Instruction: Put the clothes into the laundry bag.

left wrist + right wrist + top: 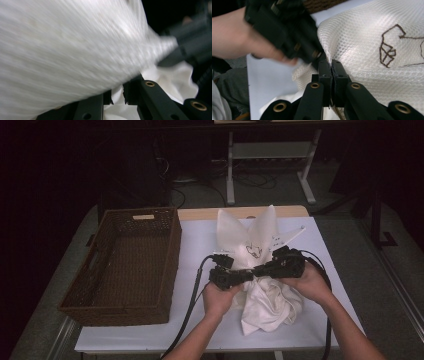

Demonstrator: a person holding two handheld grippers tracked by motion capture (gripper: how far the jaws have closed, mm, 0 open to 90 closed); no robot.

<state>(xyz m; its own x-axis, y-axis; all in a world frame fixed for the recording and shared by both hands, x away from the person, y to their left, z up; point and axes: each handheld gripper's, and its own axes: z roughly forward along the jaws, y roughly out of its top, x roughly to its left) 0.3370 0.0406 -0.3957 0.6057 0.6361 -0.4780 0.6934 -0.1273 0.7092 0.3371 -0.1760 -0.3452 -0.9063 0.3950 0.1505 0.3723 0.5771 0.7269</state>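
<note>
Jaws of the right gripper [331,67] pressed flat together on a fold of the mesh bag [367,37], just beside the brown stitched drawing. Jaws of the left gripper [117,91] drawn close with only a narrow slit between, and white fabric pinched in that slit: by its smooth look the white cloth [267,302] rather than the netting, though hard to say for sure through the blur. Seen from above, both tips brought together at one spot, tip to tip, where the bag narrows and the cloth bunches out toward the person. Probably held this way so as to keep the mouth of the bag pinned with one side while feeding or tugging the cloth with the other. Left hand [216,297] and right hand [307,282] kept low, near the sheet-covered worktop [200,240], letting the load rest there instead of hanging. Bag itself lying mid-worktop, its pointed far end fanned away from the person, the crumpled cloth on the near side. No telling how much of the cloth sits inside the netting. To the left, near but not touching the bag, a brown woven basket [170,250] with handle slots in its ends, nothing visible in it, likely parked within reach as the place for the bag.
</note>
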